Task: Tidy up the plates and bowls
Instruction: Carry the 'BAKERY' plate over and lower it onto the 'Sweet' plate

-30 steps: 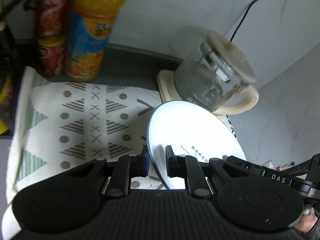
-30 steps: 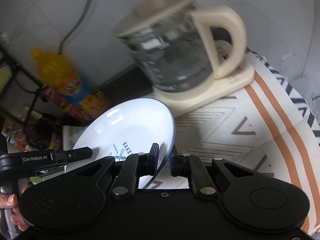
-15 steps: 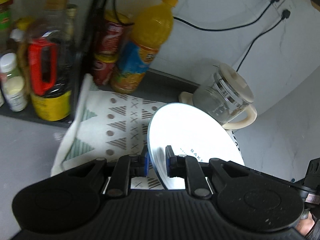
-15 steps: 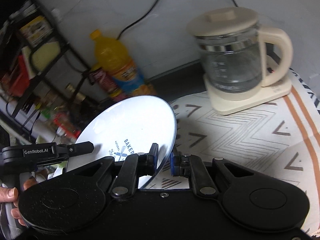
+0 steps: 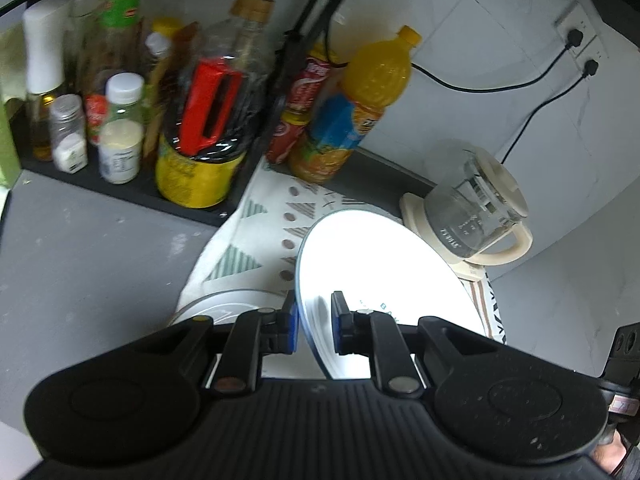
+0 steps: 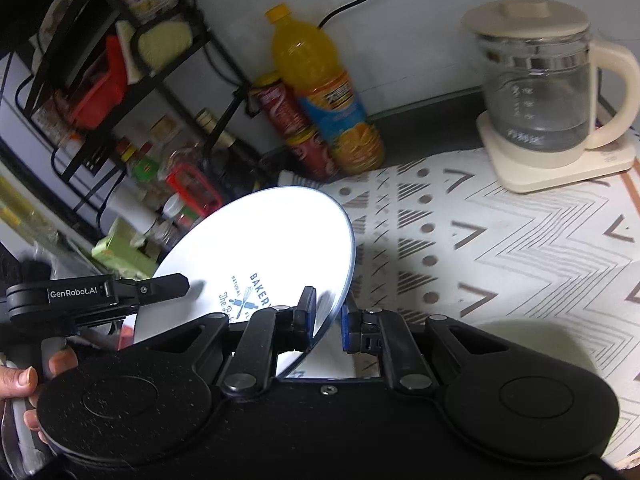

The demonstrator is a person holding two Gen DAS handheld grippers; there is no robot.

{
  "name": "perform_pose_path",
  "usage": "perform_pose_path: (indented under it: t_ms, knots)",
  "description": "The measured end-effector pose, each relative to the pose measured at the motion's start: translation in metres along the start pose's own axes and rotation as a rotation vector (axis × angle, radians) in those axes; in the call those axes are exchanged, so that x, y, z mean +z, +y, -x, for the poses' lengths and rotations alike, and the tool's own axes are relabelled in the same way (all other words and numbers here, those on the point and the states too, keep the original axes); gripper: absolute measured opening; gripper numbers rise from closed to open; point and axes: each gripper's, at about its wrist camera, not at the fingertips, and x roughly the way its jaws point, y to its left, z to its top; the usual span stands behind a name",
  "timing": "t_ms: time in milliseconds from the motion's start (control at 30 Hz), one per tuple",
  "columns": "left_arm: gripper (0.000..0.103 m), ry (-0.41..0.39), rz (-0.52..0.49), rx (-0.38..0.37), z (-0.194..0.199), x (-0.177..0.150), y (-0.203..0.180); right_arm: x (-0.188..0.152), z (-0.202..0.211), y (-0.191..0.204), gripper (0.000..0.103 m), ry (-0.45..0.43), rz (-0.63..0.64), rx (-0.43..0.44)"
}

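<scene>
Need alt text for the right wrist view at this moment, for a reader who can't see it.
The right gripper pinches the rim of a white plate printed "Bakery", held tilted above a patterned cloth; the left gripper grips its opposite edge. Behind stand an orange juice bottle, a glass kettle and a black shelf rack.

A white plate [image 5: 372,264] with a thin blue rim is held tilted above the patterned cloth, its edge caught between gripper fingers on two opposite sides. A blue bakery logo with a crossed whisk and rolling pin is printed at its centre [image 6: 256,264], and its glazed face is washed out by glare. A second pale, round dish [image 5: 224,300] is partly seen lying flat below it on the cloth.
</scene>
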Motion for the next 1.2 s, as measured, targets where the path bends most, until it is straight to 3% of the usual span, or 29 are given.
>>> perform_pose_path:
  t_ms: [400,1200]
  knots:
    - [0.014,0.041,0.060,0.023,-0.002,-0.013,0.049,-0.027,-0.021,0.033,0.014,0.054,0.028,-0.026]
    - [0.014,0.205,0.032,0.081,-0.050,-0.035,0.089,-0.065,-0.069,0.057,0.014,0.189,0.051,-0.224]
